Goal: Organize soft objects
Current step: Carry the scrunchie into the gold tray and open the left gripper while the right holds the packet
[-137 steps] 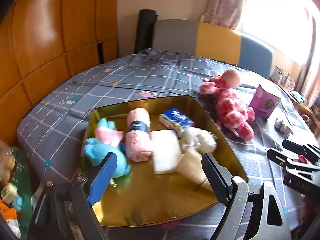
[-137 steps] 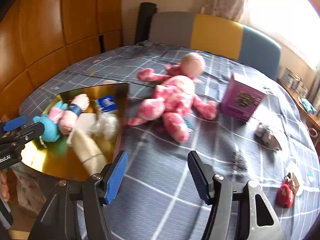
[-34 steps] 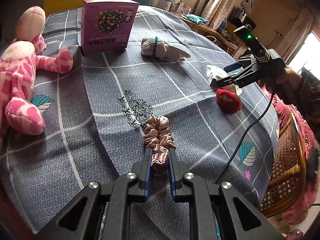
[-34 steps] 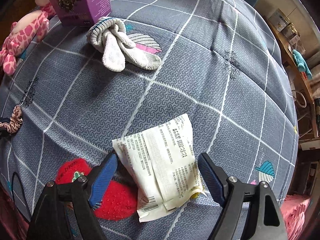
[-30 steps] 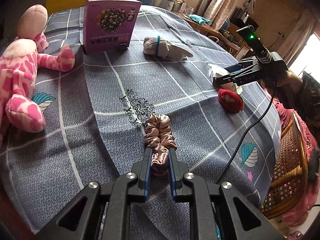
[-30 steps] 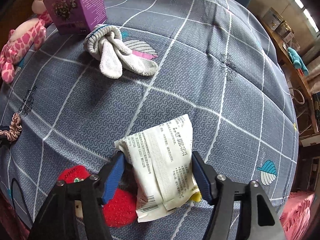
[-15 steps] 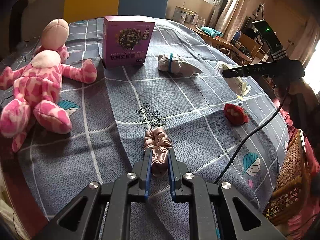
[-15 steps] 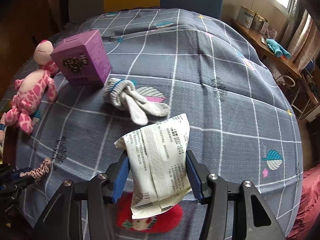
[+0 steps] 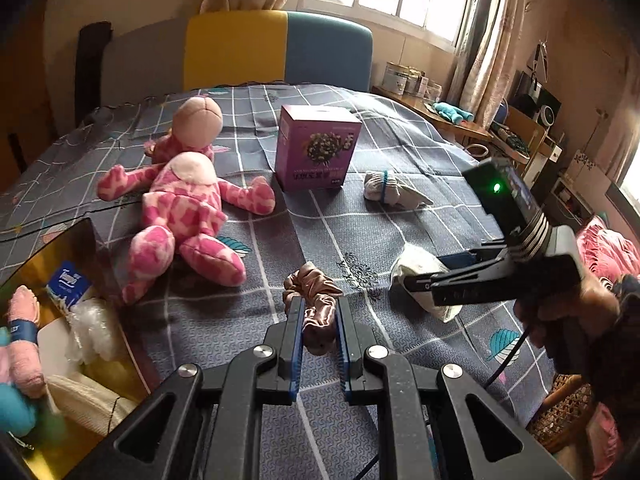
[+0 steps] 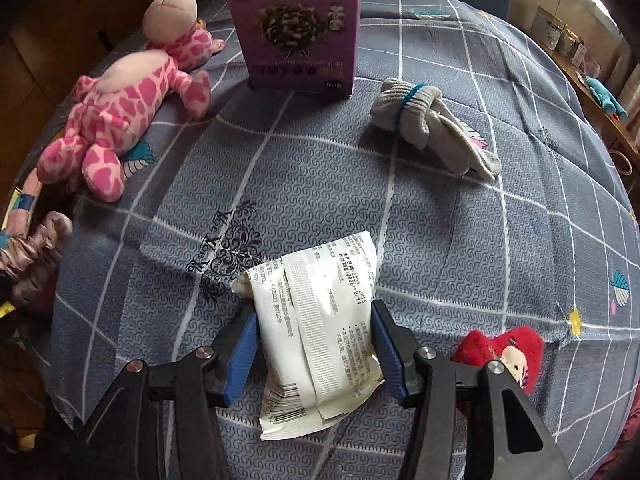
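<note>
Hiding the white packet's [image 10: 320,332] sides, right tool [image 10: 316,340] grips.

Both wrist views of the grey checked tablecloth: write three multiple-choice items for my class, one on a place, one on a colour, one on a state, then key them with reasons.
1. Where does the purple cardboard box stand?
A. In the gold tray
B. Upright on the cloth, between the pink spotted plush toy and the rolled grey socks
C. On the chair

2. What colour band wraps the socks?
A. Blue
B. Red
C. Yellow

3. What is the left claw doing?
A. Hanging open
B. Shut on nothing
C. Shut on the pinkish-brown satin scrunchie

Key: B, the right view shows it upright between them; A, a blue band circles the roll; C, the left view shows the scrunchie pinched between the blue pads.
</note>
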